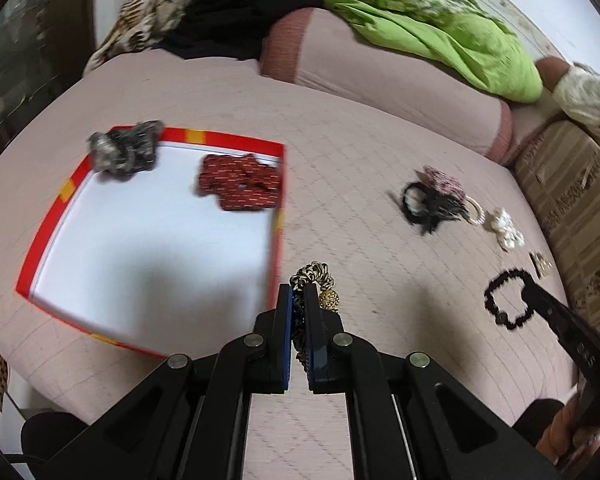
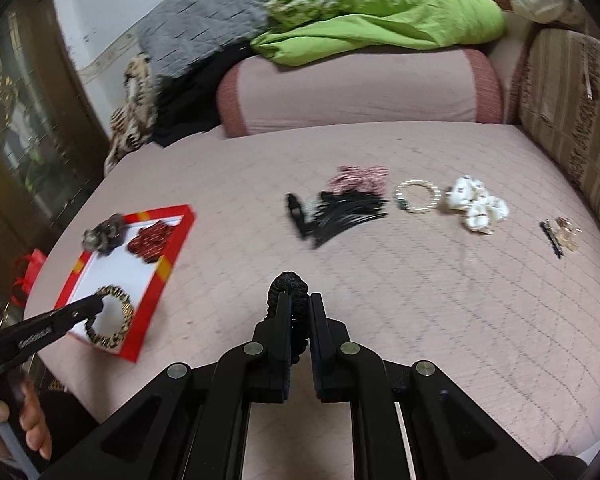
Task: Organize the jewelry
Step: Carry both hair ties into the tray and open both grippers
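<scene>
My left gripper (image 1: 298, 292) is shut on a black-and-gold braided hair tie (image 1: 314, 276) with a gold bead, held beside the right rim of a red box lid (image 1: 278, 216); in the right wrist view the tie (image 2: 110, 316) hangs over the lid's near end. A grey scrunchie (image 1: 124, 152) and a red scrunchie (image 1: 240, 186) lie in the lid. My right gripper (image 2: 299, 300) is shut on a black scrunchie (image 2: 290, 286), also seen in the left wrist view (image 1: 508, 298), above the pink bedspread.
On the bedspread lie a black hair tie with fringe (image 2: 336, 208), a pink scrunchie (image 2: 358, 176), a pearl bracelet (image 2: 418, 196), a white scrunchie (image 2: 476, 206) and small gold clips (image 2: 562, 234). A bolster (image 2: 360, 92) with green cloth (image 2: 384, 16) lies behind.
</scene>
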Tool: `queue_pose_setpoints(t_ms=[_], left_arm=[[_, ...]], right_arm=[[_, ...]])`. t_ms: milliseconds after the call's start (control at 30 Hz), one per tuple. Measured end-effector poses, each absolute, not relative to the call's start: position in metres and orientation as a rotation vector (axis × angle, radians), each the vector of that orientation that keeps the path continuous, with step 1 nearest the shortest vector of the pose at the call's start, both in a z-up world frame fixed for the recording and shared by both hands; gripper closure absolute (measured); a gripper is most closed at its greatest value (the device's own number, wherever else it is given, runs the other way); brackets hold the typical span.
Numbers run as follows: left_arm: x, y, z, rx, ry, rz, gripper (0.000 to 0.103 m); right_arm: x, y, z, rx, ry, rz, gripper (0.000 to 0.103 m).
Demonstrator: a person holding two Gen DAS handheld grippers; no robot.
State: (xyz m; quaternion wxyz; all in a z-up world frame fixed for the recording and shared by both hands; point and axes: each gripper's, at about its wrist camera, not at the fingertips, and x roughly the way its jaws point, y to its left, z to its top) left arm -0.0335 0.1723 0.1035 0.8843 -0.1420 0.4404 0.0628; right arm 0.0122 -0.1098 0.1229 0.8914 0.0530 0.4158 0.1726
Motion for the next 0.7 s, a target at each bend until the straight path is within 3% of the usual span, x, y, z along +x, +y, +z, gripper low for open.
queue_pose_setpoints(t_ms=[700], left_arm=[[-0.071,0.318,0.076,-0.514,0.890,0.452,0.098]], right_arm=[[-0.002,0.069,0.114,-0.073,0.962,0.705,0.094]])
